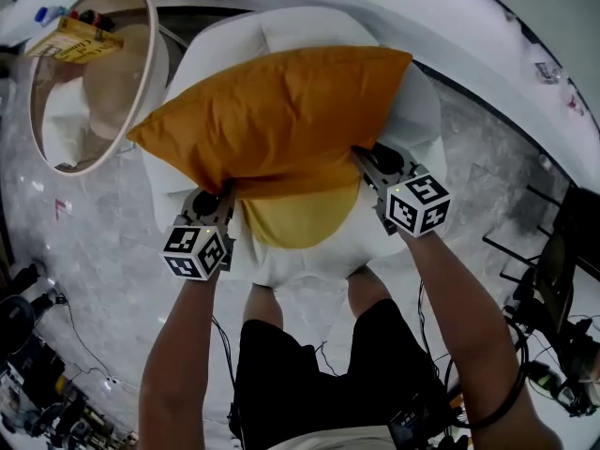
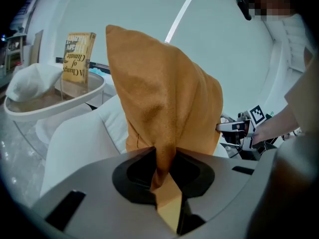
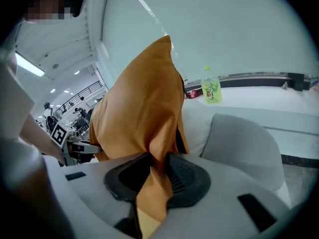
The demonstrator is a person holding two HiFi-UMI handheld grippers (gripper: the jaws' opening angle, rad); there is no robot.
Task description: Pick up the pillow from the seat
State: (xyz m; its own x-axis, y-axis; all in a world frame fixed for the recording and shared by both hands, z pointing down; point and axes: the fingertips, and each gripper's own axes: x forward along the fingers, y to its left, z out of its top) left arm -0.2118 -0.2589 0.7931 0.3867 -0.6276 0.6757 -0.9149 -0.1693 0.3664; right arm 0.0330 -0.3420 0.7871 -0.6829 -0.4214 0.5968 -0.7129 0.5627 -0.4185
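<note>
We read the orange cloth pillow [image 1: 281, 120] as a matt, finely napped fabric that creases softly where it bunches, and the white upholstered seat [image 1: 417, 111] behind it looks like matt, smooth cloth too. In the gripper views we see the left gripper [image 2: 162, 171] and the right gripper [image 3: 154, 173] with smooth, matt grey plastic bodies and black rubbery pads [image 3: 187, 176], ribbed on the right one. At the upper left of the head view the round side table [image 1: 155, 59] has a pale satin rim, and the grey marbled floor [image 1: 94, 251] below it shines glossy.
</note>
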